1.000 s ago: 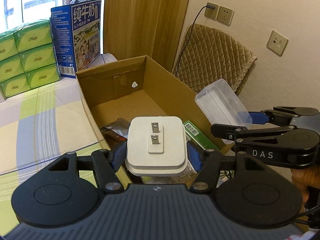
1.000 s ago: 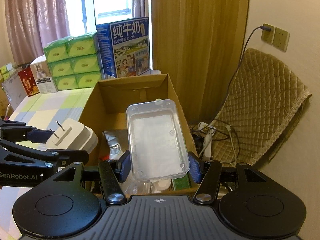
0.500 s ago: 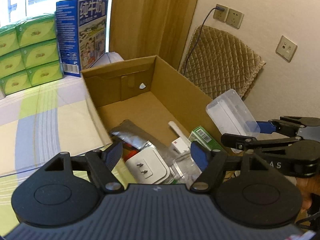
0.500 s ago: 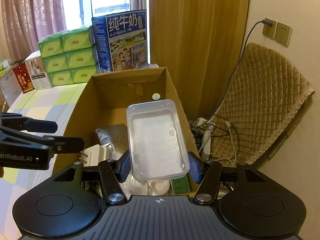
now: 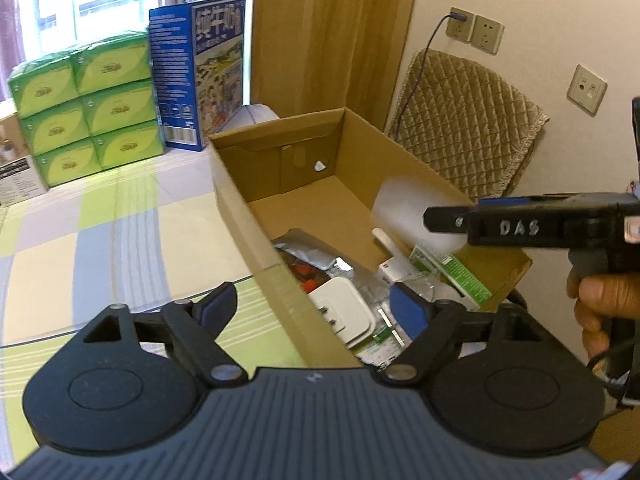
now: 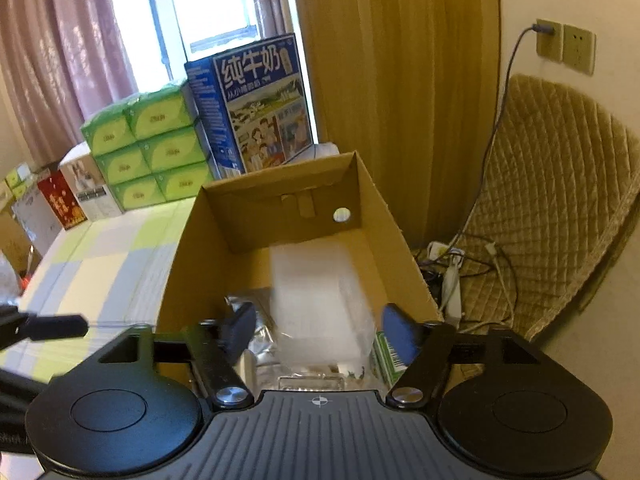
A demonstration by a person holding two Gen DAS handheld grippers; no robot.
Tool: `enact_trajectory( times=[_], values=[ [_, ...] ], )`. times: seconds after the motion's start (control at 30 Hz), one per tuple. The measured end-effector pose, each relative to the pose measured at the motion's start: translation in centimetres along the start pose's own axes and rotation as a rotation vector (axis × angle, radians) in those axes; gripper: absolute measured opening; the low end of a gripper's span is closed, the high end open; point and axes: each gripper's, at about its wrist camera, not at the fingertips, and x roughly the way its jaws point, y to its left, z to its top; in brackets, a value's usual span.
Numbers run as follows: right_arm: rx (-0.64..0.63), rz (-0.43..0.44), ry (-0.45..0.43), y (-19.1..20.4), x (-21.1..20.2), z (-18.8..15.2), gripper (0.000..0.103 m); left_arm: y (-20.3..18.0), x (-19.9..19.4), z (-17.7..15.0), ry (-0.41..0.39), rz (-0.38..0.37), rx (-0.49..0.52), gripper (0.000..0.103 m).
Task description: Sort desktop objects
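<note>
Both tongs stand wide open and hold nothing. The left tongs [image 5: 314, 306] straddle the near wall of the cardboard box [image 5: 256, 240]; the white plug adapter [image 5: 344, 312] lies inside, prongs up, among packets. Ahead of the right tongs [image 6: 320, 334], a blurred clear plastic container [image 6: 316, 304] sits over the box's contents, possibly in mid-air. A hand [image 5: 608, 308] grips the right handle.

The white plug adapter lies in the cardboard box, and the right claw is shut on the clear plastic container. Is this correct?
Not quite. The white plug adapter does lie in the cardboard box, but the right wrist view shows the right claw open, with the clear plastic container blurred and loose over the box.
</note>
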Motion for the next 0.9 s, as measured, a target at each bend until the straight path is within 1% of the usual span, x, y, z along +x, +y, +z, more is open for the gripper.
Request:
enact_trajectory(
  times=[0.07,0.2,0.23,0.3,0.47,0.67,0.9],
  values=[
    [-0.008,0.002,-0.006,0.2,-0.4,-0.1,0.071,0.1,-0.4,-0.4,0.001,0.020,-0.001,0.086],
    [-0.018,-0.015,0.010,0.6,-1.2,-1.0,0.073,-0.1,-0.8,-1.1,0.016,0.058,0.007,0.092],
    [-0.030,-0.021,0.015,0.8,-1.5,-1.3,0.074,-0.1,-0.9,-1.4,0.019,0.061,0.005,0.093],
    [-0.056,-0.030,0.031,1.4,-2.0,-2.1,0.079,-0.2,-1.2,-1.9,0.024,0.067,0.000,0.096],
    [-0.094,-0.041,0.081,2.3,-3.2,-4.1,0.085,-0.3,-2.1,-3.3,0.040,0.076,-0.004,0.101],
    [-0.134,-0.067,0.124,3.4,-5.1,-6.5,0.092,-0.2,-3.6,-5.1,0.043,0.076,-0.031,0.101],
    [-0.175,-0.094,0.161,4.3,-7.0,-8.4,0.098,-0.1,-5.0,-6.7,0.039,0.091,-0.047,0.102]
  ],
)
